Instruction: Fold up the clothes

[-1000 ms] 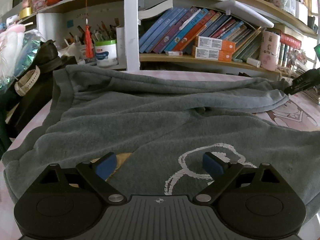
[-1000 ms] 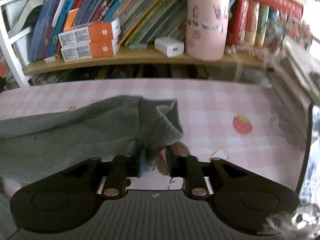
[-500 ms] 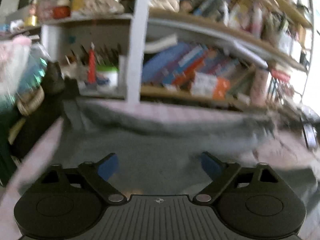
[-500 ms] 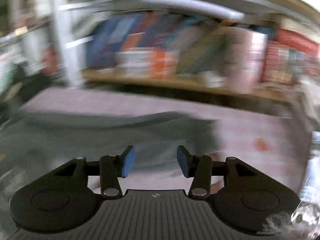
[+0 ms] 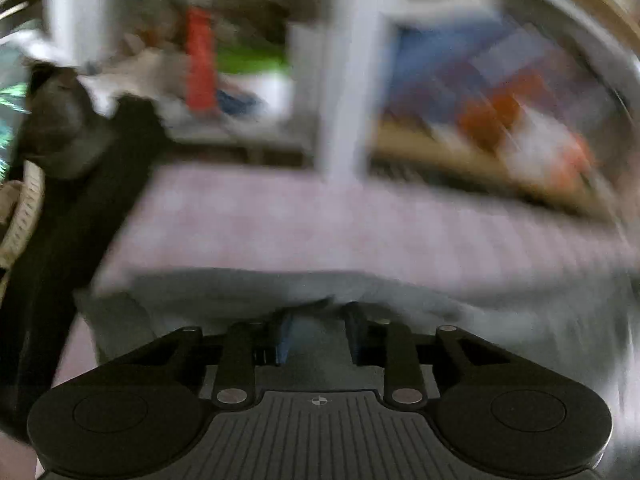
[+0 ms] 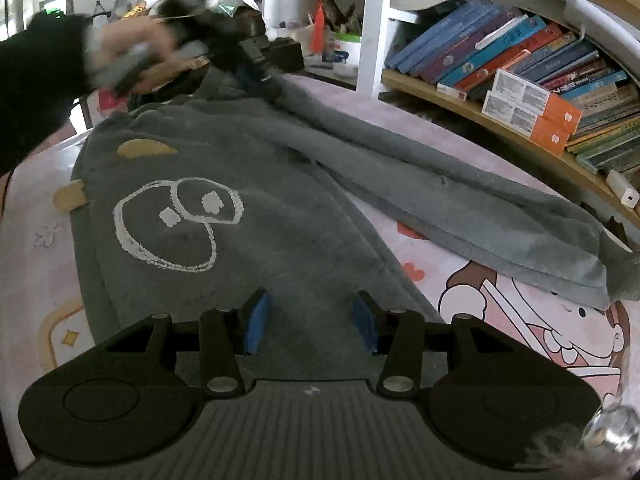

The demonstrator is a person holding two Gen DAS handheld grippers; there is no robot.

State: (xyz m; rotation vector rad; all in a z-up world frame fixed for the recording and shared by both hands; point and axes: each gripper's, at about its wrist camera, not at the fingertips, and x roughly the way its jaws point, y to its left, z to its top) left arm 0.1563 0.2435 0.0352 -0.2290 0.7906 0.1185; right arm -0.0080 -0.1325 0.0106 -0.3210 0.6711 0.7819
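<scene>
A grey sweatshirt (image 6: 256,184) with a white cartoon print lies spread on the pink patterned table (image 6: 520,320), one sleeve (image 6: 480,208) stretched to the right. My right gripper (image 6: 310,322) is open and empty, low over the garment's near hem. My left gripper (image 5: 318,334) shows in its own blurred view with the fingers narrowed over a fold of the grey cloth (image 5: 360,292); from the right wrist view it (image 6: 256,76) sits at the sweatshirt's far left shoulder, where the cloth is bunched up to its fingers.
A bookshelf (image 6: 520,80) with books and orange boxes runs along the table's far side. Dark bags and clutter (image 5: 60,140) stand at the far left corner. A white shelf post (image 6: 370,24) rises behind the table.
My left gripper moved to the far shoulder and narrowed on the cloth. My right gripper let go of the sleeve cuff, opened and swung back over the body of the sweatshirt.
</scene>
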